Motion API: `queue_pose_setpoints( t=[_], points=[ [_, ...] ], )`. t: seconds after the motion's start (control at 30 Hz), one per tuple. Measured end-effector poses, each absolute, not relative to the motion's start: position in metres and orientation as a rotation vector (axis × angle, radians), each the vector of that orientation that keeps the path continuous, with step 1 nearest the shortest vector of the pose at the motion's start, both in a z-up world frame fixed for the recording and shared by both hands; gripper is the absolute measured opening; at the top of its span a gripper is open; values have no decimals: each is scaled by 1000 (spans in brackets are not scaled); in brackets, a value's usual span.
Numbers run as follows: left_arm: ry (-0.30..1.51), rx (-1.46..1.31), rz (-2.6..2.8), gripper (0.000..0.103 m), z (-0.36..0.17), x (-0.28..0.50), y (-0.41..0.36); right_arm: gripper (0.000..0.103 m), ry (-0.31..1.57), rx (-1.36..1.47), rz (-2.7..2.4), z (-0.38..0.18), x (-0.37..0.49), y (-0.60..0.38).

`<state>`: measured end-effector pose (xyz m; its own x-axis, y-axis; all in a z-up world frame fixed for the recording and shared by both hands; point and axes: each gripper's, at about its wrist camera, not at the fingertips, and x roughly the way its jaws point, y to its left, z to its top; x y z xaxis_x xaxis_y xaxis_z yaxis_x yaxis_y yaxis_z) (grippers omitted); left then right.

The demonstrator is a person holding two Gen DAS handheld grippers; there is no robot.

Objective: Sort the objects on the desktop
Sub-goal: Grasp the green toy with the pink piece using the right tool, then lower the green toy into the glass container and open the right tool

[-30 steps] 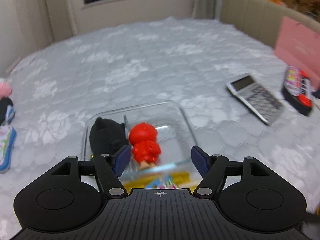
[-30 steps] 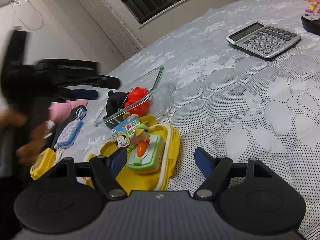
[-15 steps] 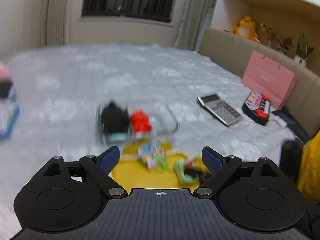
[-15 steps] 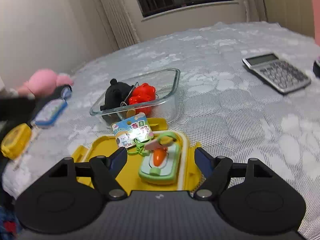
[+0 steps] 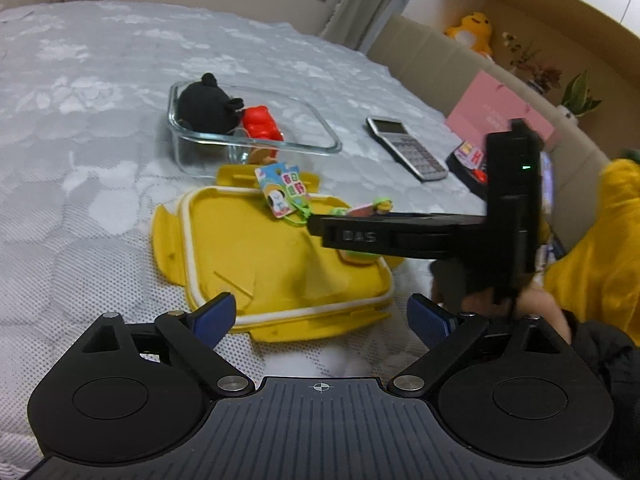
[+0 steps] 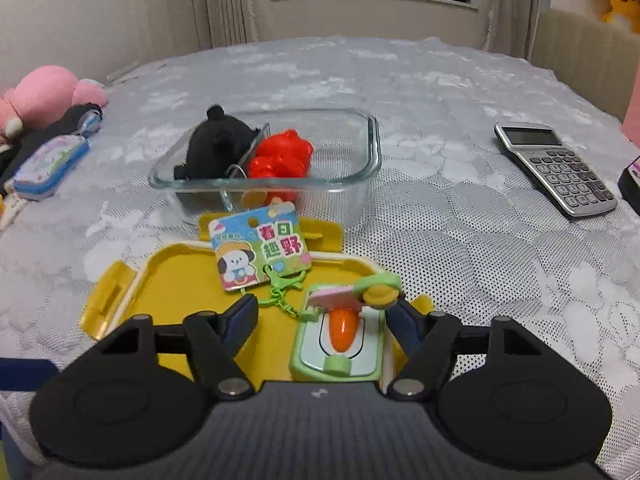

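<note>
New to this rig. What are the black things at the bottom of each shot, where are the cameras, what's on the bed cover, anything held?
No robot here: a person holds a two-finger claw in each hand, with a fisheye camera on each looking forward along its fingers. The black shape with blue pads at the bottom is the claw itself: the left claw in the left wrist view, the right claw in the right wrist view.

On the grey cover lie a glass container holding a black plush and a red toy, a yellow lid in front of it, a green carrot toy with a card tag on the lid, and a calculator off to the right.

Nothing is held. The left claw's jaws have just been opening, with nothing between them. The right claw's jaws have just been closing around the carrot toy without yet pressing on it.
</note>
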<state>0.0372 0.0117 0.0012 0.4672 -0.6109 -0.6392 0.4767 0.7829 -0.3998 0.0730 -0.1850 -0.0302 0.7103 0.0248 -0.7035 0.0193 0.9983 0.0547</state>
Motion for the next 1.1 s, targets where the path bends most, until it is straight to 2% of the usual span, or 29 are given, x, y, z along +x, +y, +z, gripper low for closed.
queue_pose_setpoints(
  t=[0.03,0.1,0.13,0.17,0.67,1.1],
  points=[
    [856,-181,-676,97,0,36,13,72,782,46,-7,-32,74,-183],
    [860,-190,-682,97,-2,36,16,63,780,18,-24,-34,74,-178],
    [861,-195,-685,97,-2,35,18,54,772,3,-28,-34,74,-176],
    [864,-201,-687,98,-3,36,20,53,765,-13,-30,-34,74,-173],
    [908,-238,-696,99,-14,37,24,53,697,-67,2,-9,68,-160],
    [928,-238,-692,99,-18,40,23,53,609,22,116,58,58,-174]
  ],
)
